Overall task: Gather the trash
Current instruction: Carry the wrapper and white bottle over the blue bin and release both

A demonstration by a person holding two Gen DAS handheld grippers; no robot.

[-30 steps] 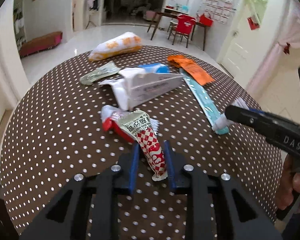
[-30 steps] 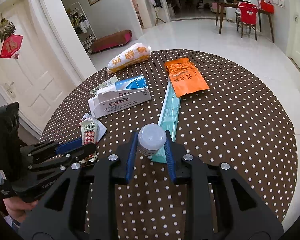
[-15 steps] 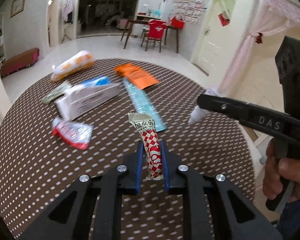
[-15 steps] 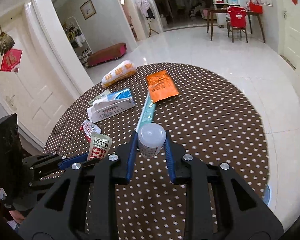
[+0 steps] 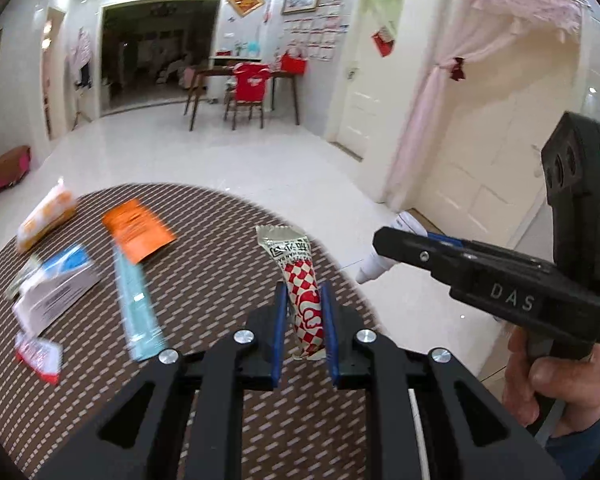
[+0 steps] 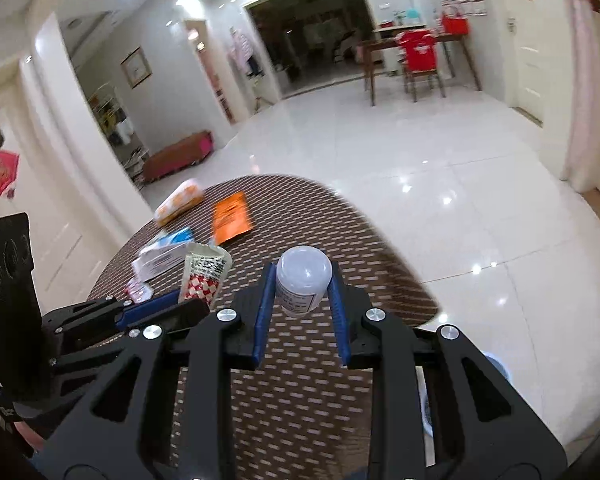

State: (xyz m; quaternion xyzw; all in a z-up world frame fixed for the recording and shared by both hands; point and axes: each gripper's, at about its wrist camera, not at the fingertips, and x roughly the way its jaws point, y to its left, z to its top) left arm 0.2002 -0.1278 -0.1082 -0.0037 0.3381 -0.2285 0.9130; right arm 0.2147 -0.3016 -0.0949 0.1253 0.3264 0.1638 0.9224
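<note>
A: Red-checked sachet [image 5: 305, 285] sits pinched upright in the left gripper [image 5: 303, 334]; its jaws have just been closing on it. The right gripper [image 6: 302, 312] is clamped on a white bottle [image 6: 303, 280].

B: Both loads hang clear of the dotted table [image 5: 204, 264]. Grips should likely stay firm until a bin appears; none shows.

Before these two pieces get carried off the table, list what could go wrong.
1. The left tongs pinch the checkered wrapper only at its lower part; the thin, floppy packet could slide out.
2. The right tongs grip the smooth, round white bottle by its sides; it might twist or slip free.
3. The two tongs travel close together, so they could bump each other.
</note>
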